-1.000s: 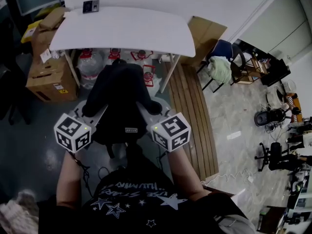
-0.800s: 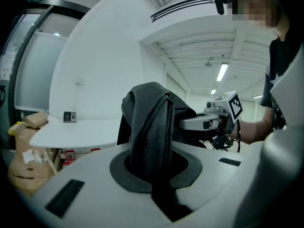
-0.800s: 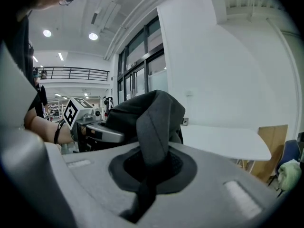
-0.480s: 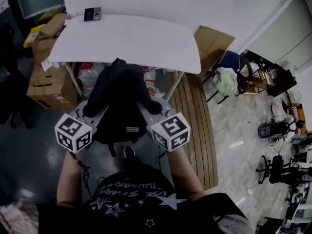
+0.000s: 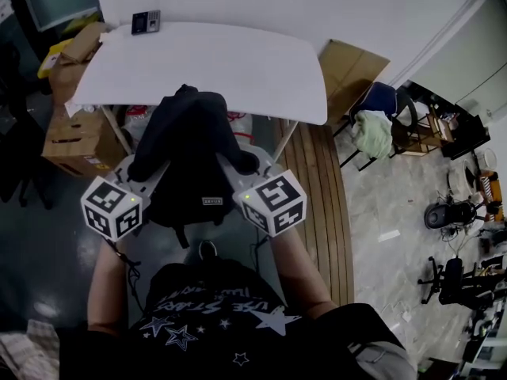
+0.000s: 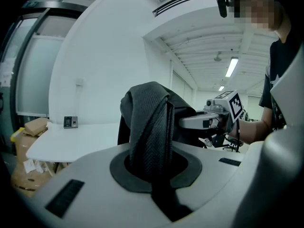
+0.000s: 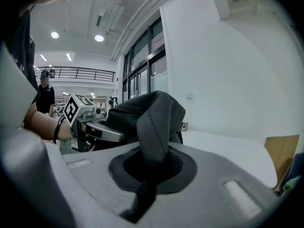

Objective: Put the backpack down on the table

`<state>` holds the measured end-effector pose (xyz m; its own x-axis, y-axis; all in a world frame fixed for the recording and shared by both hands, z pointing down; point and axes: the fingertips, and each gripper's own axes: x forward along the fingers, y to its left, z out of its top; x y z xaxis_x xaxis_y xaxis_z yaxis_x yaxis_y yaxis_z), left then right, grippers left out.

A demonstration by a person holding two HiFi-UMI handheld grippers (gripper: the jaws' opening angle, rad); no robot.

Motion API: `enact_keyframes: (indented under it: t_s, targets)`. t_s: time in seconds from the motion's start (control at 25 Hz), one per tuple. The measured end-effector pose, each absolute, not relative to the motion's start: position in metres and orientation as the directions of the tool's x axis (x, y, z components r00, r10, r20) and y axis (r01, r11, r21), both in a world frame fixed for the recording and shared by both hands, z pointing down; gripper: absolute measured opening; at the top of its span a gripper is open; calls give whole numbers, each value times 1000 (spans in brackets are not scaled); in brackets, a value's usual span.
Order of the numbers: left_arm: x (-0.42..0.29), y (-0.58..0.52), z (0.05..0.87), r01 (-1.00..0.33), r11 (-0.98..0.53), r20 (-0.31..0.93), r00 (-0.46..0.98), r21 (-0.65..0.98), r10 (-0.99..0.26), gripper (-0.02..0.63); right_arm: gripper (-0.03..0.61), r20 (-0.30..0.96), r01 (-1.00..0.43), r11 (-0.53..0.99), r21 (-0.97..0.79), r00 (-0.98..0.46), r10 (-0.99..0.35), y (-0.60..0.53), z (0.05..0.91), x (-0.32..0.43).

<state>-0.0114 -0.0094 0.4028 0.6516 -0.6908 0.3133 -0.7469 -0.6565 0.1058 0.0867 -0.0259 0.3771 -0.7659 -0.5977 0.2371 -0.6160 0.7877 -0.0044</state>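
The left gripper [image 6: 152, 169] is shut tight on the left strap [image 6: 153, 127] of the black backpack [image 5: 190, 161]. The right gripper [image 7: 151, 170] is shut tight on the right strap [image 7: 156, 127]. The backpack hangs between them at the near edge of the white table [image 5: 238, 62]. Its top just covers that edge. A small dark box [image 5: 146, 22] sits at the table's far edge.
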Motion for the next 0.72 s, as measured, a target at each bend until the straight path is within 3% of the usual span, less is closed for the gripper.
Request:
enact_keyframes:
  t_s: [0.72]
  targets:
    - [35,-56,404,-695,-716,326,693,66,-643,41,6,227,-676,736,-24,-721,-655,-63,381,133]
